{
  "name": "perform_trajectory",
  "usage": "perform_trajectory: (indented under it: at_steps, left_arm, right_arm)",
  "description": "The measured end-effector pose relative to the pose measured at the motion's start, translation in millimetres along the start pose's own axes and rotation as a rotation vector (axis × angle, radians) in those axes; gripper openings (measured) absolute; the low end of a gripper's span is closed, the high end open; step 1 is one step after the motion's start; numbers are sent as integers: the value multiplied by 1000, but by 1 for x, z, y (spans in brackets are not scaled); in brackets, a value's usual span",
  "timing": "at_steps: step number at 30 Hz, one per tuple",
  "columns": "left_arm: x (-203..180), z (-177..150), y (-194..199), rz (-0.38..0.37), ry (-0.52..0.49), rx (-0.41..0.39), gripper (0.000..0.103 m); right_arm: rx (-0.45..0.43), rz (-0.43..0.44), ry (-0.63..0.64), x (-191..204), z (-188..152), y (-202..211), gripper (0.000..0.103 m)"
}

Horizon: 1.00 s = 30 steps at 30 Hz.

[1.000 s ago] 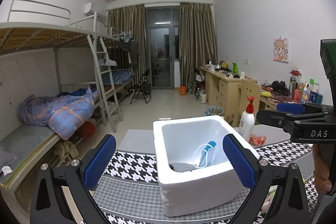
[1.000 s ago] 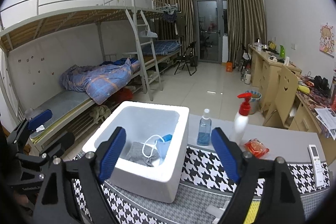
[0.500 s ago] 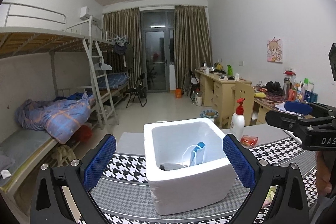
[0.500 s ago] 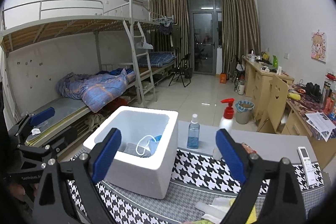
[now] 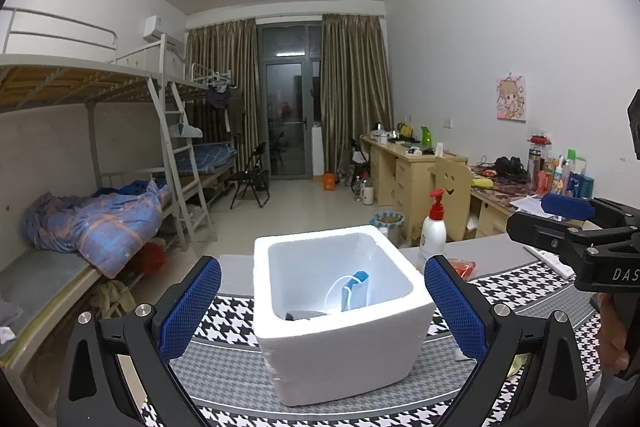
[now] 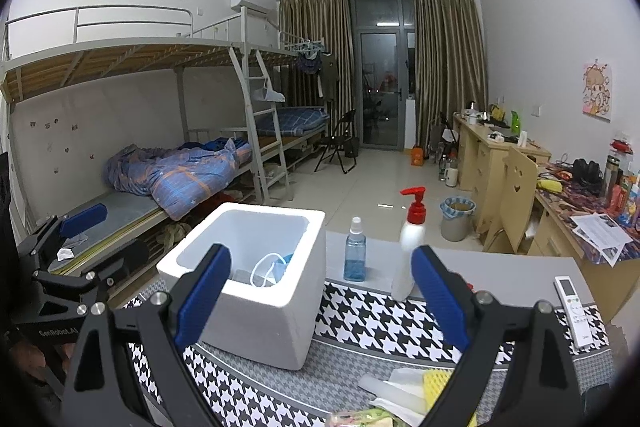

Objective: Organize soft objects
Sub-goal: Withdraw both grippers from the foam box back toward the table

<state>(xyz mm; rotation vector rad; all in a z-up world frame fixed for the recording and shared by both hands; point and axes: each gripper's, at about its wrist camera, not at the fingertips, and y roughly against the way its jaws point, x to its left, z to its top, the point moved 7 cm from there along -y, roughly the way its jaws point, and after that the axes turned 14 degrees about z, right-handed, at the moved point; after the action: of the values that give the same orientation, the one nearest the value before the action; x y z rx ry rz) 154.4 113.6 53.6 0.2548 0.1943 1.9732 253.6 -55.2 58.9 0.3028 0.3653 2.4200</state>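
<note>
Right wrist view: both grippers' fingers [image 6: 440,297] spread, empty; foam box [image 6: 256,311] wall half hides the face mask [image 6: 272,267].

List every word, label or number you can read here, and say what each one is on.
"DAS", cut off by the picture's edge: on the right gripper, seen from the left wrist.
"GenRobot.AI": on the left gripper, seen from the right wrist.
Remote, pump bottle, papers, desk bottles: print too small to read.
</note>
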Motion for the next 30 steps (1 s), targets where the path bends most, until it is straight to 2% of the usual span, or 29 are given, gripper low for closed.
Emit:
perform_trajectory:
  at_steps: [8, 12, 30]
  left_arm:
    - [-9, -1, 7, -30, -6, -8, 102]
    - [-13, -2, 8, -37, -9, -6, 102]
    - [-32, -9, 21, -92, -17, -11, 102]
  right_arm:
    - [-9, -17, 2, -6, -8, 12, 94]
    - [-20, -25, -1, -9, -11, 18, 99]
    - [-41, -62, -24, -23, -24, 39, 99]
